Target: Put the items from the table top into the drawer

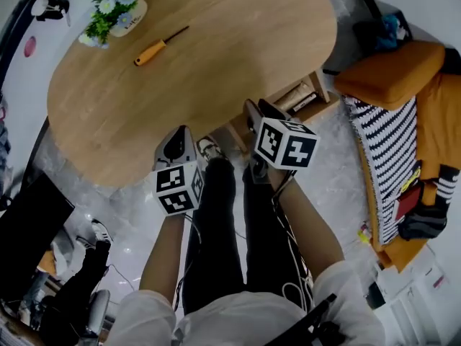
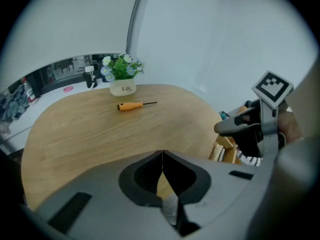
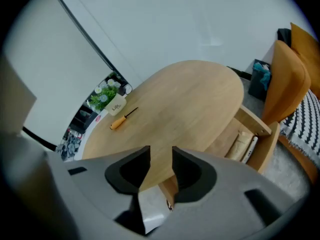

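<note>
Left gripper (image 1: 178, 139) (image 2: 162, 159): jaws closed pad against pad, nothing between them. It is held above the near edge of the table (image 1: 216, 78) (image 2: 90, 139), pointing down and forward across the top.

Right gripper (image 1: 256, 110) (image 3: 161, 159): jaws apart with a clear gap, empty. Through the gap, the table edge (image 3: 200, 99) and the floor below it are visible. This gripper also shows at the right side of the left gripper view (image 2: 250, 126), with its marker cube uppermost.

Screwdriver (image 1: 160, 46) (image 2: 135, 105) (image 3: 122, 119): orange handle, dark shaft. It lies flat on the far part of the table top, near the flower pot (image 1: 115, 9) (image 2: 122, 81) (image 3: 111, 101) but not touching it, and well apart from both grippers.

Drawer (image 1: 320, 85) (image 3: 255, 124): pulled open below the table's right side, nearest the right gripper. Flat packets (image 1: 299, 96) (image 3: 242, 144) lie side by side inside it; what they are cannot be told.

Surroundings: an orange seat (image 1: 392, 71) (image 3: 285, 79) stands just beyond the drawer, with a black-and-white striped cloth (image 1: 389, 150) (image 3: 305, 119) draped beside it. The person stands at the table's near edge, both forearms extended toward it, legs in dark trousers (image 1: 216, 222) between the two grippers.
</note>
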Tool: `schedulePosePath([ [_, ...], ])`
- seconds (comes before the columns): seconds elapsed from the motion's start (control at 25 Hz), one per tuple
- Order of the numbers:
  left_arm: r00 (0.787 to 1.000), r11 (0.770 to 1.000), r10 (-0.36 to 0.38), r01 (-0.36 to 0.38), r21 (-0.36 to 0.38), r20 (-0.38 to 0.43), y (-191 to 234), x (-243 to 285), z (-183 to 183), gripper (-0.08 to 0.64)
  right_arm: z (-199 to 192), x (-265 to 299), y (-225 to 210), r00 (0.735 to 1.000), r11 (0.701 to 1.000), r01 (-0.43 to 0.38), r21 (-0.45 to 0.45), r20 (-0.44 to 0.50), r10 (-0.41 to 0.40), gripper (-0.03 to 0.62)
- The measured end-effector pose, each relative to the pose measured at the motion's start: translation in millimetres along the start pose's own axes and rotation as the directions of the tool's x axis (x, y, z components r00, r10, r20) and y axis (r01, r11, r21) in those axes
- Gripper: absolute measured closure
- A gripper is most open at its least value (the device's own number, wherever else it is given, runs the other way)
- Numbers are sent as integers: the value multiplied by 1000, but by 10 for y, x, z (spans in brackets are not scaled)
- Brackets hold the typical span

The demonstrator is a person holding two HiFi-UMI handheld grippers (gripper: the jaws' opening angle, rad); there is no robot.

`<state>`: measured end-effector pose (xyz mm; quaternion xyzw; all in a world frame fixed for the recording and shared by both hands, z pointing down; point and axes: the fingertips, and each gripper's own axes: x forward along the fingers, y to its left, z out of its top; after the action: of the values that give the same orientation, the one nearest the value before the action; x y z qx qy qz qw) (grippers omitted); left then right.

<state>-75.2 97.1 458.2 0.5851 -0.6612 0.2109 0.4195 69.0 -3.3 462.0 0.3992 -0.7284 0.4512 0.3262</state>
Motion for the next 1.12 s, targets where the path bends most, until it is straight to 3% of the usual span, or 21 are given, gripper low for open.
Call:
schedulePosePath([
  [0.16, 999, 997, 48, -47, -65, 12, 385, -75, -48, 551, 41, 207, 417, 998, 989, -41, -143, -51, 34, 462],
  [0.36, 993, 983, 110, -105, -151, 29, 774, -169, -112, 551, 64, 411, 847, 992, 942, -94, -322, -113, 60, 462],
  [0.68, 985, 960, 168, -157, -230, 30, 1245, -269, -229, 551, 15, 683, 1263, 984, 895, -133, -426, -168, 66, 462],
  [0.88, 978, 944, 207, -189, -272, 38, 1499, -293, -227, 551, 69, 889, 1464, 976, 826, -166, -539, -211, 58, 462],
  [1.12, 969, 924, 241, -214, -319, 50, 1838, -251, -179, 551, 307, 1155, 1685, 971, 719, -188, -669, -237, 33, 460],
])
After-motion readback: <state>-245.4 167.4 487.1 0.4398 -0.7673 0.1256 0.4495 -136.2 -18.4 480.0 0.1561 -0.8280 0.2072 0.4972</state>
